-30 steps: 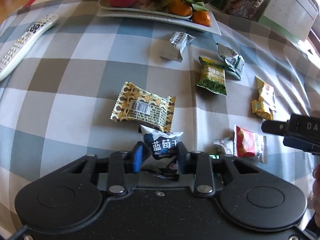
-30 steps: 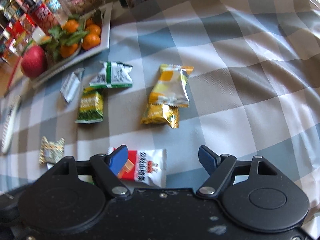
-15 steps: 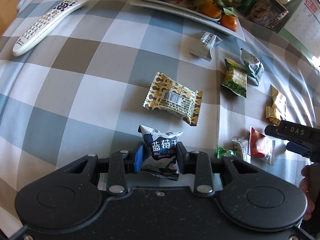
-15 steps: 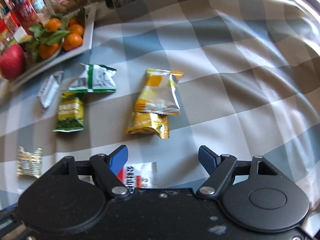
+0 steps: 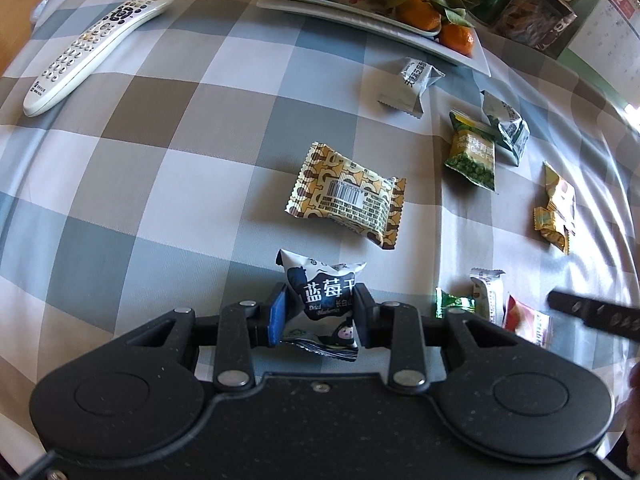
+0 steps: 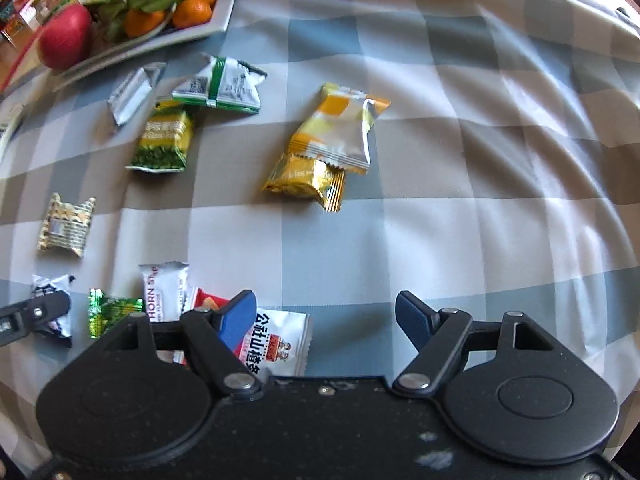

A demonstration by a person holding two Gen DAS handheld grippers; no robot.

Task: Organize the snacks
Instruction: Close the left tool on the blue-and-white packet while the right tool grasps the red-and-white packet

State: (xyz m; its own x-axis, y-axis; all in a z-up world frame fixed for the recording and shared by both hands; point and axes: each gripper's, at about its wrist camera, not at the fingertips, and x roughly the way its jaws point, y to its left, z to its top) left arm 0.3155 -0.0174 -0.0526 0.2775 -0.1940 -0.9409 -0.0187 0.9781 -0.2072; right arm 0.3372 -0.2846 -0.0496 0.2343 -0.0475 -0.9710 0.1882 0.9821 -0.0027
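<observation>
Two tongs: my left tongs [image 5: 319,316] pinch the blueberry packet [image 5: 324,300]; my right tongs [image 6: 326,316] gape wide, gripping nothing, above the counter [image 6: 460,200].

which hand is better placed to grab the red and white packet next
Right, probably. The right gripper hangs open over the red and white packet; the left gripper is shut on the blueberry packet.
</observation>
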